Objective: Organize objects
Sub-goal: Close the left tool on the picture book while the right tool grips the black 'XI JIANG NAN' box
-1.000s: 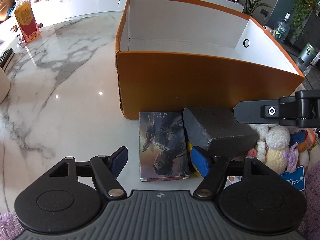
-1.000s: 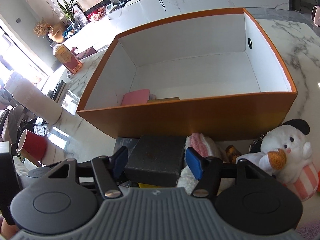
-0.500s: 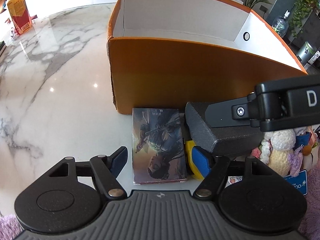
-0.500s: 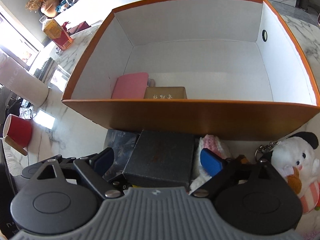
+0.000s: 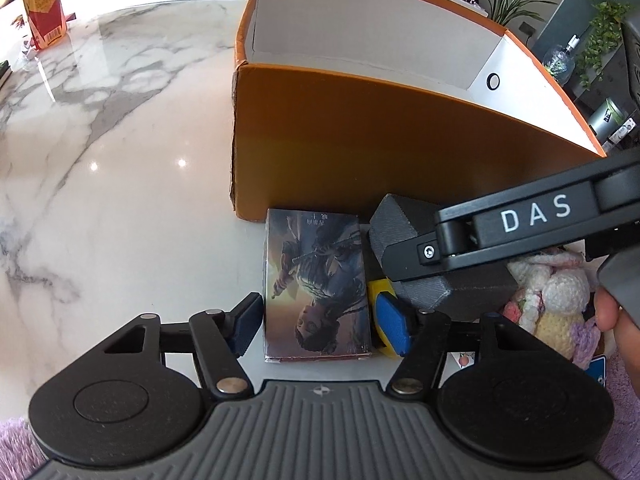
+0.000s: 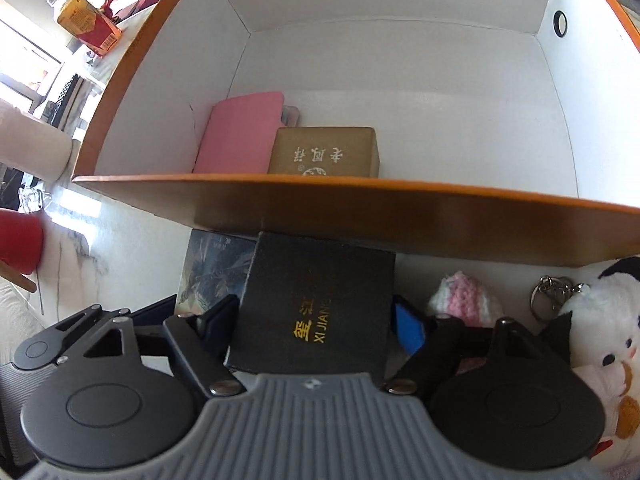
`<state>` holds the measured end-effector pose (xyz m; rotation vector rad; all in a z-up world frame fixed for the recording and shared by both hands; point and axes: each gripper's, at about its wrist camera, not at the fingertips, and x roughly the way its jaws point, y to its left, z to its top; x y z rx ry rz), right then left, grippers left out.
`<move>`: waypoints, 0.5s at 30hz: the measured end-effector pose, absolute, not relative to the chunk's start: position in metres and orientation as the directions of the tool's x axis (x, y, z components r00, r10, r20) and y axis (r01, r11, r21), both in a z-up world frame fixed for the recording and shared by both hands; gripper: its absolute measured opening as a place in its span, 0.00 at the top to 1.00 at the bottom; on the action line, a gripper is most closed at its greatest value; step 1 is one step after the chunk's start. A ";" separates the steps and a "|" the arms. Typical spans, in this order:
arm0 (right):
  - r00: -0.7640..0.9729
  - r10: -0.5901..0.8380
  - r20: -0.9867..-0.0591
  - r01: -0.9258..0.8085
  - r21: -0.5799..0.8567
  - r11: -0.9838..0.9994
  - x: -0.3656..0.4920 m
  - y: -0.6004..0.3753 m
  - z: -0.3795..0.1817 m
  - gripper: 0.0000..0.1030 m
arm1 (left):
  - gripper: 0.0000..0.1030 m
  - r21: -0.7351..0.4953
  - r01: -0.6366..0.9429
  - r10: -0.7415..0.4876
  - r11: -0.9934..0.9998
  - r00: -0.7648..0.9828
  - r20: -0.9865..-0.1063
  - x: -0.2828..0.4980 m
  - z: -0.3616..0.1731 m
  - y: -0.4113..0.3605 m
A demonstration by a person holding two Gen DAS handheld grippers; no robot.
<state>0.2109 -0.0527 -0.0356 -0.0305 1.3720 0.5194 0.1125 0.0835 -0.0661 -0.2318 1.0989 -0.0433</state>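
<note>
- A white, grey-veined marble bench (image 5: 100, 152) is being lit by bright daylight, with potted plants (image 5: 600, 28) and a red-and-yellow carton (image 5: 42, 12) being seen at the room's edges.
- An orange box (image 5: 360, 148) with white inner walls is being shown standing on the bench; a pink case (image 6: 240, 136) and a tan box (image 6: 324, 152) with Chinese characters are being kept inside, at its near left corner.
- A black box (image 6: 320, 304), lettered "XI JIANG" in gold, is being held between the pads of the right claw (image 6: 316, 328), just before the orange wall; whether it is lifted clear cannot be told.
- "DAS" is being read on the right claw's arm in the left view.
- The left claw (image 5: 320, 320) is being kept wide, straddling an illustrated card box (image 5: 316, 280) lying flat on the bench, apparently without touching it.
- A white plush toy (image 6: 600, 332) and a knitted doll (image 5: 556, 300) are being seen to the right.
</note>
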 end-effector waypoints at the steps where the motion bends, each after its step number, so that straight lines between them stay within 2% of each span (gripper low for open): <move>1: 0.103 0.340 -0.935 -0.369 0.281 0.886 0.211 -0.054 -0.035 0.22 | 0.28 -0.208 -0.081 -0.149 0.975 0.457 -0.877 0.112 -0.066 0.083; 5: 0.100 0.342 -0.934 -0.374 0.283 0.883 0.212 -0.056 -0.033 0.21 | 0.27 -0.204 -0.075 -0.147 0.976 0.462 -0.874 0.110 -0.067 0.080; 11: 0.131 0.334 -0.934 -0.371 0.266 0.890 0.215 -0.059 -0.024 0.23 | 0.18 -0.194 -0.050 -0.150 0.980 0.457 -0.877 0.118 -0.066 0.085; 12: 0.128 0.337 -0.933 -0.369 0.270 0.889 0.215 -0.061 -0.025 0.26 | 0.18 -0.196 -0.052 -0.152 0.979 0.457 -0.877 0.120 -0.066 0.088; 15: 0.128 0.351 -0.928 -0.362 0.286 0.888 0.214 -0.064 -0.025 0.26 | 0.22 -0.207 -0.053 -0.160 0.977 0.458 -0.874 0.119 -0.066 0.090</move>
